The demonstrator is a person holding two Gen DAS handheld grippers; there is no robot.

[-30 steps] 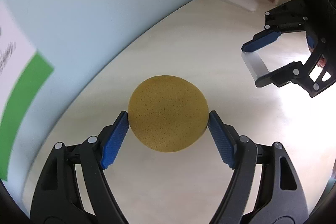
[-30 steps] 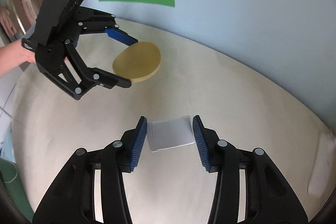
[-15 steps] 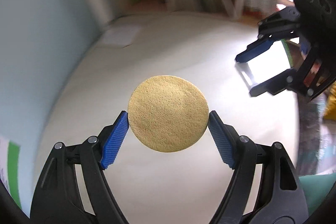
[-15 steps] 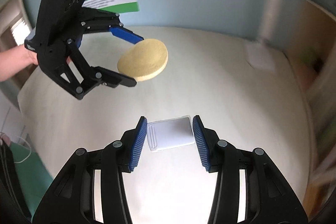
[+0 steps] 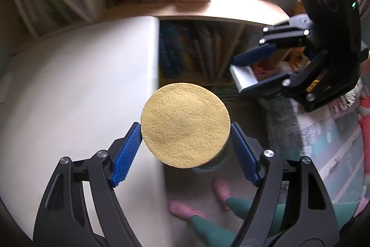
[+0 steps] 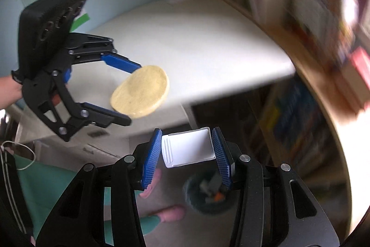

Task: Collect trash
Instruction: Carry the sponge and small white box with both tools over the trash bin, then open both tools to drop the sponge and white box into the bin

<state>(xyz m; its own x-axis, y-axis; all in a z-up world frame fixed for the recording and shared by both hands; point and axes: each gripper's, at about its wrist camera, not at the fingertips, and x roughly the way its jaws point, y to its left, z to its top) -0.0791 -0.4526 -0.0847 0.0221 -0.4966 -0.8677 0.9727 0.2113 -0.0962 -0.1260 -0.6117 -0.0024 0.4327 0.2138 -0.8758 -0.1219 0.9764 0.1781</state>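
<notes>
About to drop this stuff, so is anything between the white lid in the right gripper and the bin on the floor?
Nothing visible. The white lid sits clamped in the right gripper, with the bin open on the floor below it, partly hidden behind a finger.

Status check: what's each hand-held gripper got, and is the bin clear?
Left hand-held gripper shut on sponge. Right hand-held gripper shut on white card. Bin on floor below, blurred, some trash inside. Nothing blocking.

The round sponge (image 5: 185, 124) is yellow with fine pores. The small lid (image 6: 187, 147) is plain white. Both grippers are black with blue ribbed pads (image 5: 126, 154). The slippers (image 5: 185, 210) are pink, the trousers (image 5: 215, 228) green.
</notes>
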